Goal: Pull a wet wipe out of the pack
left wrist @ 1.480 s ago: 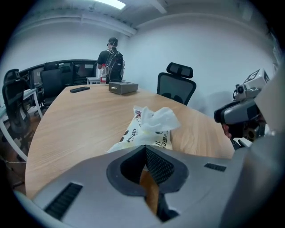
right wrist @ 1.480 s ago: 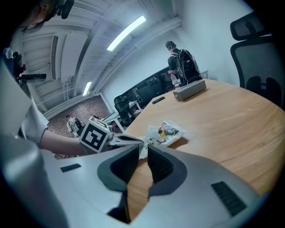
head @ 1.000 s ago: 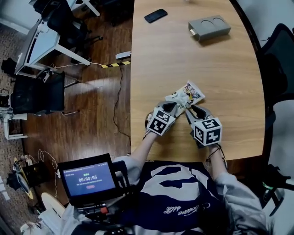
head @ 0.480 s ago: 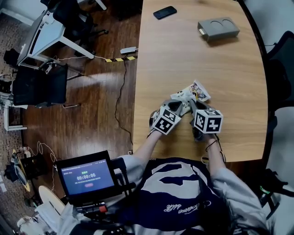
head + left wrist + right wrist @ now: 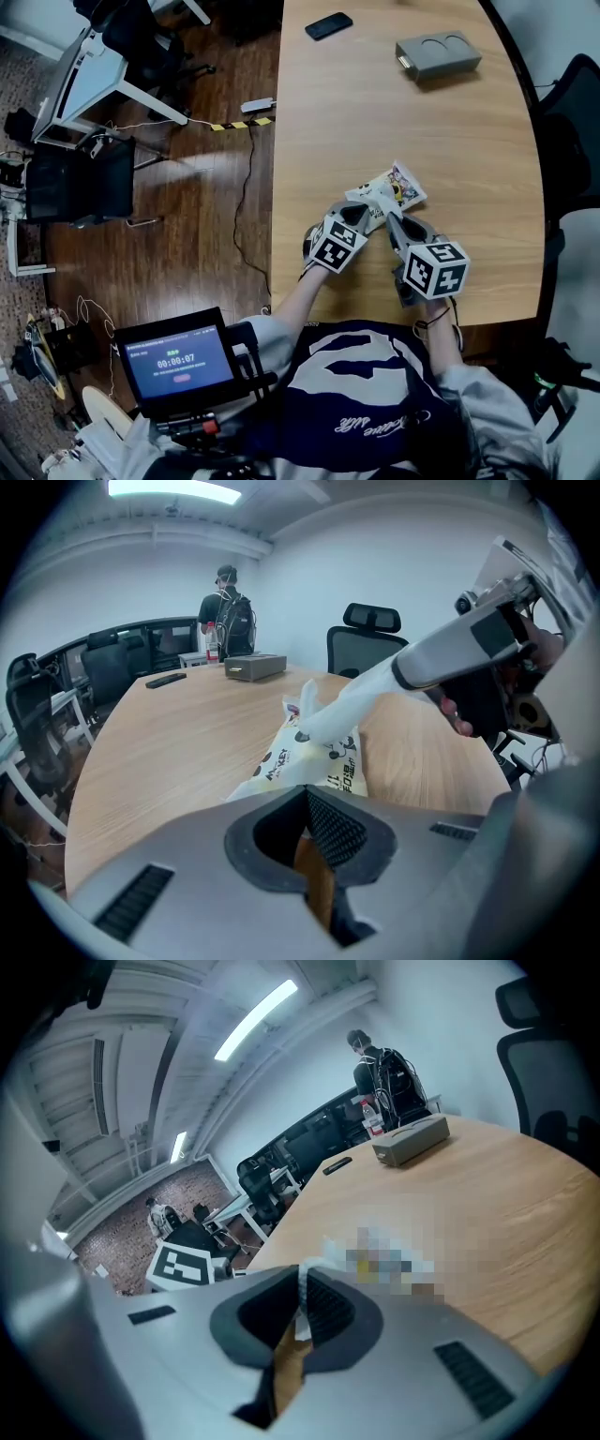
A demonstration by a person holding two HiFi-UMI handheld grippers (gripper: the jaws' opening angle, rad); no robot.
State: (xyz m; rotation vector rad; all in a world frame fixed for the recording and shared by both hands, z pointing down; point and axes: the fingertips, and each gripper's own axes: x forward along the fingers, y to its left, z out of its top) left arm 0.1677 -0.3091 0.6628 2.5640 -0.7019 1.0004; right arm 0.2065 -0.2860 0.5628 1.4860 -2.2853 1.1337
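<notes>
The wet wipe pack (image 5: 392, 187), white with cartoon print, lies on the wooden table (image 5: 450, 141) in front of me. My left gripper (image 5: 361, 217) is shut on the pack's near end (image 5: 314, 757) and holds it down. A white wipe (image 5: 352, 700) stretches taut from the pack's top up to my right gripper (image 5: 469, 658). In the right gripper view the jaws (image 5: 302, 1277) are shut on that wipe (image 5: 302, 1302), a thin white strip between the pads. The pack itself is covered there by a mosaic patch.
A grey box (image 5: 438, 54) and a black phone (image 5: 328, 25) lie at the table's far end. A dark office chair (image 5: 572, 103) stands at the right. A person with a backpack (image 5: 225, 611) stands far off. The table's left edge (image 5: 275, 187) drops to a floor with cables.
The right gripper has closed on the wipe and drawn back and up toward me, pulling the wipe out of the pack. The left gripper has stayed on the pack.
</notes>
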